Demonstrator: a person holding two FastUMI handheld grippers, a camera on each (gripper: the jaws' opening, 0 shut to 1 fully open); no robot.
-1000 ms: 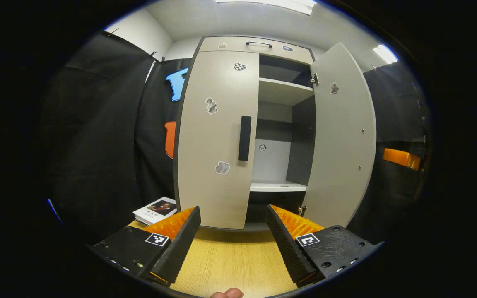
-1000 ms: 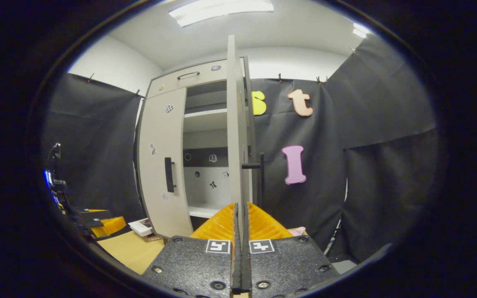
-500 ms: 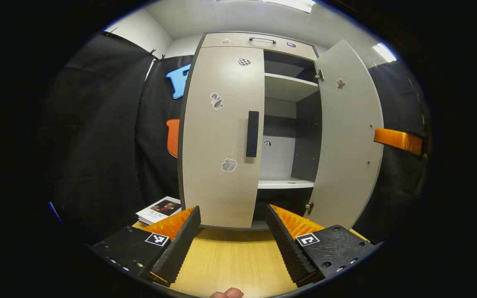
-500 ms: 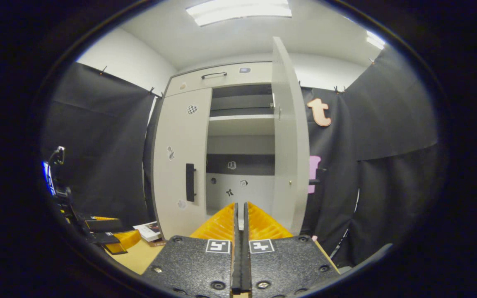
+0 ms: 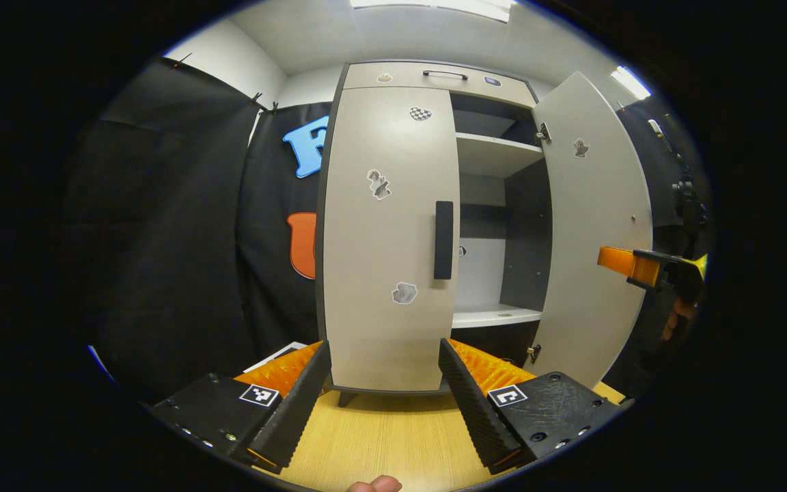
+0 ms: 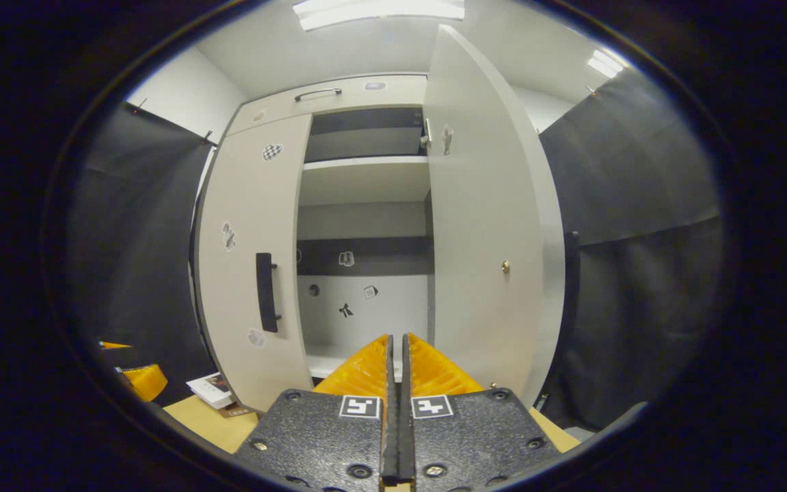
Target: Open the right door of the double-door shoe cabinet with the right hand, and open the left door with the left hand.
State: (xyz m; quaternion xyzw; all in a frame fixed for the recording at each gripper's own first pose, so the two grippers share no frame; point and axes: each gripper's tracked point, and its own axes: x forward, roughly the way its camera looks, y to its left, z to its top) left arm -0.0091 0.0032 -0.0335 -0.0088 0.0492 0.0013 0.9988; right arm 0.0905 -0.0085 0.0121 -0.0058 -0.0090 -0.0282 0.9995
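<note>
My left tool sits with its fingers spread wide, holding nothing, low in front of the tall pale-grey double-door shoe cabinet on the light wooden table. My right tool has its fingers pressed together with nothing between them; from the left gripper view I also see it off at the right, just beyond the free edge of the open door.

The flat pale-grey right door stands swung well out, showing bare shelves. The matching left door is shut. I judge it a light, stiff panel on side hinges, likely to swing easily. The place to take hold is its black vertical bar handle, near the inner edge: rigid, narrow enough for my spread fingers, and farthest from the hinges. Its smooth finish could slip, so I would close squarely across it.

Compared with a second ago, the right door is wider open and my right tool has let go of it and backed off, while the left one has crept closer to the left door.
</note>
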